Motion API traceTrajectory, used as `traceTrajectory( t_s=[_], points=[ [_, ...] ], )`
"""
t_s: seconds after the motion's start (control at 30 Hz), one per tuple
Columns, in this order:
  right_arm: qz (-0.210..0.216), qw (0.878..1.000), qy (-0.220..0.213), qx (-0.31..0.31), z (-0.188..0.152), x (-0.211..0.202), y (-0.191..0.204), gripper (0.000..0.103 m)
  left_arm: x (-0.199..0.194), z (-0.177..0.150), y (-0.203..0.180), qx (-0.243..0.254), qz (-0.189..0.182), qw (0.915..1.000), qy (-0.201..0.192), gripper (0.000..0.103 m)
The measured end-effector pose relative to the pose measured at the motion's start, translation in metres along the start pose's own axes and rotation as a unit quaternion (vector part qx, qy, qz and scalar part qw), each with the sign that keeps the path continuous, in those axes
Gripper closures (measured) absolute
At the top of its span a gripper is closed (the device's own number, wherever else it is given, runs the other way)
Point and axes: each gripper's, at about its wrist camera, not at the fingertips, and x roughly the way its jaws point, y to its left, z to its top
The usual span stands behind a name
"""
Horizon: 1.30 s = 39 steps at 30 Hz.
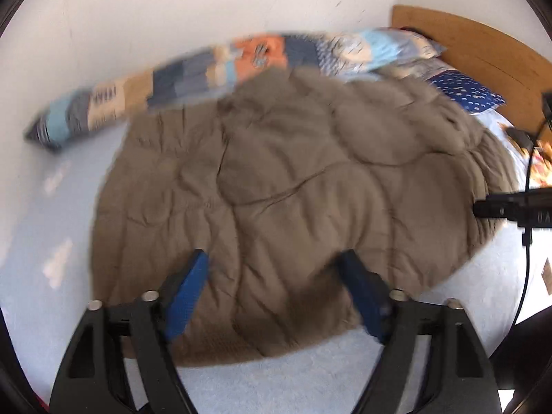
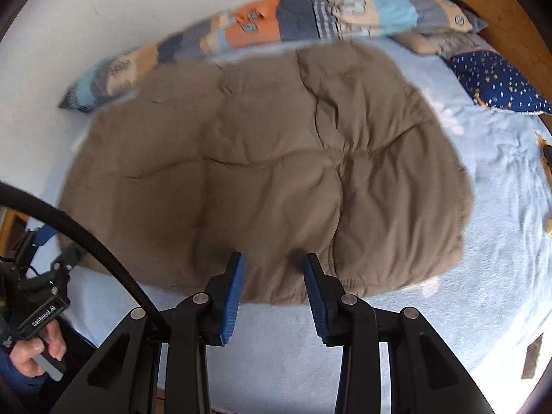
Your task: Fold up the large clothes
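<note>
Hanging just above the near edge of the brown quilted jacket, the left gripper had its blue jaws spread wide, and nothing was between them. The right gripper hung over that same near edge, further along it. Its jaws stood only partly apart, with a clear gap between the pads, and they held nothing either.

The brown quilted jacket lay spread out flat in the middle of the light blue bed sheet. It looked puffy and soft, like a thick pillow. It would probably bend easily but spring back up, so a fold might not stay down by itself. It looked big but likely not too heavy. The stitched hem along the near edge looked like the best place to pinch, one gripper toward each end, because the cloth seemed thinner there.

Beyond the jacket's far edge lay a long patchwork pillow against the white wall. A dark blue starry pillow sat off past the jacket's far right corner, by the wooden headboard.
</note>
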Motion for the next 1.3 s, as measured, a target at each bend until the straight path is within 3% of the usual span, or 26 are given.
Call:
traceTrajectory(
  t_s=[0.23,0.43,0.67,0.97,1.13,1.3],
  points=[
    [-0.025,0.999,0.005,-0.019,0.031,0.036,0.008,0.063,0.027,0.012,0.019,-0.026,0.004,0.9996,-0.001,0.012],
    [-0.028,0.999,0.023,-0.011,0.035,0.054,0.008,0.061,0.036,0.010,0.013,-0.004,0.026,0.9996,-0.013,0.010],
    [-0.042,0.999,0.014,-0.019,0.034,0.057,0.013,0.061,0.033,0.005,0.009,-0.003,0.039,0.9988,-0.029,0.009],
    [-0.035,0.999,-0.028,-0.003,0.011,0.026,0.018,0.055,0.012,0.000,0.016,-0.017,0.042,0.9980,-0.044,0.010],
    [-0.056,0.995,-0.086,-0.015,0.001,-0.008,0.031,0.046,0.002,0.000,0.025,-0.024,0.045,0.9974,-0.051,0.010],
    [-0.031,0.991,-0.129,-0.027,0.006,-0.023,0.047,0.040,-0.002,0.001,0.032,-0.029,0.053,0.9967,-0.054,0.010]
  ],
)
